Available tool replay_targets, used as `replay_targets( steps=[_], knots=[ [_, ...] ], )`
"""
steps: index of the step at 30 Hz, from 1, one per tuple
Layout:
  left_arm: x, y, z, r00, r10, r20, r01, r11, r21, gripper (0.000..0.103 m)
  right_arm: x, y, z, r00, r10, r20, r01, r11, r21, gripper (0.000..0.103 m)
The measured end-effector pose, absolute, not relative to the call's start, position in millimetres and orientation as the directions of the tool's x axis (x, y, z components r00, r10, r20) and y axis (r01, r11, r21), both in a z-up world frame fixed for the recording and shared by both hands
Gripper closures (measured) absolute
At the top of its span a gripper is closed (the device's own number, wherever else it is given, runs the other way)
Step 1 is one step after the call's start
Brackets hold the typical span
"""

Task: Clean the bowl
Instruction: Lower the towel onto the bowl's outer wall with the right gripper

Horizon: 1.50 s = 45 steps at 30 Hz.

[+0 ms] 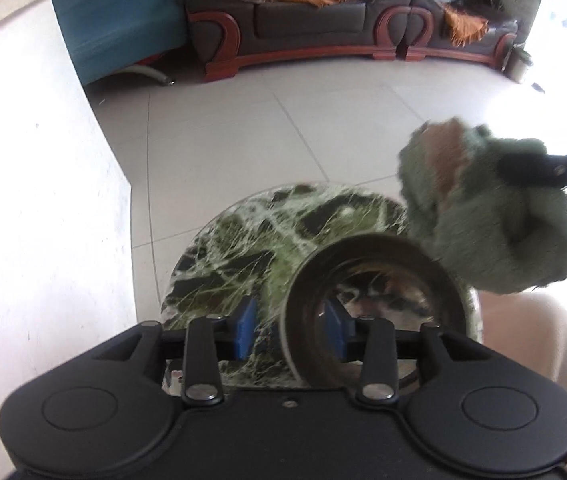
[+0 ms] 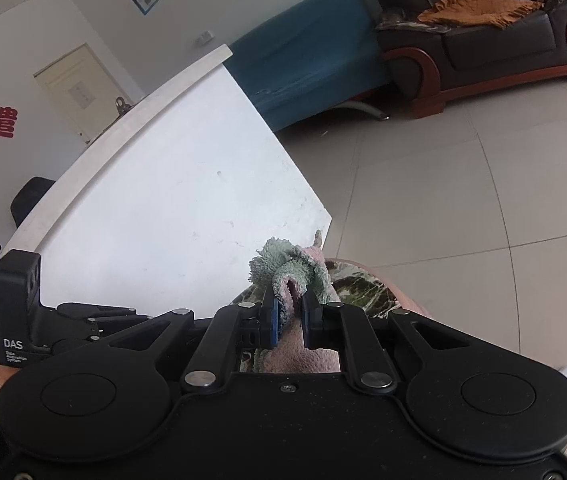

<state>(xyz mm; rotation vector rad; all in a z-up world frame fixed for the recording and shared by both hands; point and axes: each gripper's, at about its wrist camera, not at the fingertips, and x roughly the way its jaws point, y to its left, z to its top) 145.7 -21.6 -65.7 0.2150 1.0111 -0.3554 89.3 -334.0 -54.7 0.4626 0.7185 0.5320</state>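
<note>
Much of the bowl [image 1: 379,312] is hidden in the left wrist view: its near edge is covered by the black body of the left gripper [image 1: 293,330], and its right side is overlapped by the blurred cloth [image 1: 483,216], so only the dark rim and a reflective inner surface can be made out. The bowl is seen tilted on its side above the round marble table [image 1: 243,240], with its opening turned towards the camera. One blue pad [image 1: 245,332] is seen outside the bowl's wall and the other inside the rim, so the left gripper is clamped on the bowl's rim. The right gripper is cut off at the frame's right edge here, only a black finger [image 1: 543,168] being visible where it presses into the cloth, just above and to the right of the bowl. In the right wrist view the bowl itself cannot be seen. There the right gripper [image 2: 291,316] is clenched on the green and pink cloth [image 2: 289,272], which is bunched between its fingers and spills forward over them; part of the table's marble edge [image 2: 359,292] is shown just beyond. Farther from the table, a white counter [image 2: 163,200] is seen, then a teal bench [image 2: 307,68] and a dark sofa [image 1: 303,20] across the tiled floor [image 1: 243,140].
</note>
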Motion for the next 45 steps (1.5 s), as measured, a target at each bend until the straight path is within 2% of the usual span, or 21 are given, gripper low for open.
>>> replay_targets(
  steps=[6, 11, 14, 25, 27, 29, 30, 33, 35, 40, 45],
  knots=[
    [152, -14, -89, 0.407, -0.229, -0.884, 0.361, 0.930, -0.075, 0.069, 91, -337, -57, 0.633, 0.592, -0.499, -0.278, 0.775, 0.567, 0.092],
    [152, -12, -91, 0.401, -0.241, -0.884, 0.358, 0.929, -0.091, 0.085, 92, -335, -58, 0.630, 0.587, -0.509, -0.274, 0.781, 0.561, 0.089],
    [155, -15, -89, 0.412, -0.241, -0.879, 0.370, 0.925, -0.080, 0.090, 92, -334, -59, 0.627, 0.589, -0.510, -0.273, 0.779, 0.564, 0.089],
    [161, -18, -93, 0.442, -0.228, -0.867, 0.372, 0.927, -0.054, 0.090, 90, -325, -62, 0.609, 0.572, -0.549, -0.265, 0.799, 0.539, 0.089],
    [160, -17, -95, 0.444, -0.227, -0.867, 0.375, 0.926, -0.050, 0.090, 91, -318, -65, 0.591, 0.542, -0.598, -0.282, 0.833, 0.476, 0.080],
    [161, -16, -97, 0.442, -0.231, -0.867, 0.377, 0.925, -0.055, 0.090, 91, -301, -69, 0.546, 0.496, -0.675, -0.348, 0.867, 0.356, 0.062],
    [162, -16, -98, 0.440, -0.234, -0.867, 0.379, 0.924, -0.057, 0.090, 91, -292, -71, 0.535, 0.467, -0.704, -0.382, 0.877, 0.292, 0.062],
    [163, -15, -99, 0.437, -0.235, -0.868, 0.381, 0.923, -0.057, 0.088, 88, -263, -79, 0.534, 0.351, -0.769, -0.495, 0.868, 0.052, 0.051],
    [165, -15, -101, 0.436, -0.235, -0.869, 0.380, 0.923, -0.058, 0.088, 90, -252, -88, 0.521, 0.317, -0.792, -0.540, 0.841, -0.020, 0.045],
    [166, -15, -101, 0.437, -0.240, -0.867, 0.386, 0.920, -0.060, 0.086, 97, -244, -114, 0.492, 0.276, -0.826, -0.567, 0.822, -0.063, 0.044],
    [167, -16, -102, 0.437, -0.237, -0.868, 0.386, 0.921, -0.057, 0.085, 101, -246, -128, 0.491, 0.303, -0.817, -0.560, 0.828, -0.030, 0.044]
  ],
)
